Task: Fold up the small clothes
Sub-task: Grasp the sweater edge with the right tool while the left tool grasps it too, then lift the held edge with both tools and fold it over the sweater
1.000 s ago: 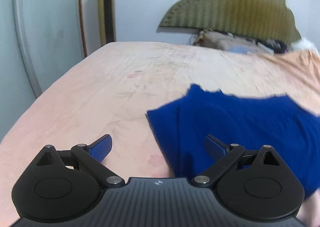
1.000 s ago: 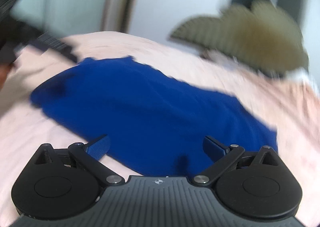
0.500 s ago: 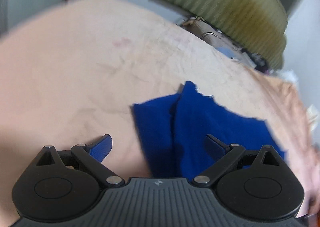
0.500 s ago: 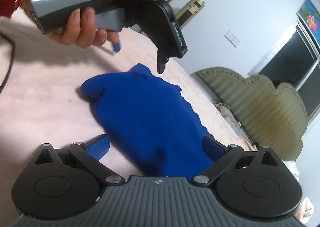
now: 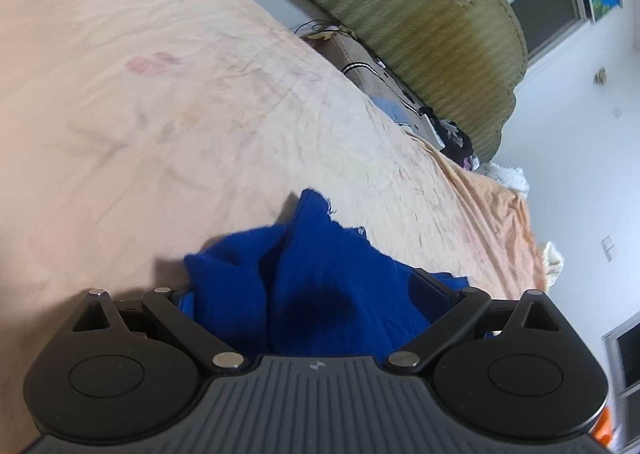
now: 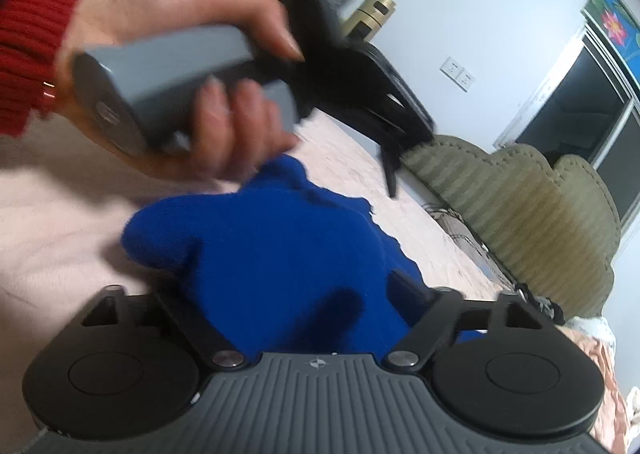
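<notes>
Right gripper (image 6: 308,294) is closing, its jaws either side of the deep-blue knitted garment (image 6: 280,254) but not yet visibly pinching it. Left gripper (image 5: 308,294) likewise straddles a bunched end of that garment (image 5: 320,274); whether it bites I cannot tell. On the peach bedsheet (image 5: 160,114), the knit lies short of the olive ribbed headboard (image 5: 420,34). It looks soft, light and limp, best taken at a doubled edge.

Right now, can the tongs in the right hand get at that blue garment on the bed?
Probably yes. The blue garment already bulges between the closing right tongs, with nothing in front. The left hand hovers above the far end, apparently clear.
</notes>
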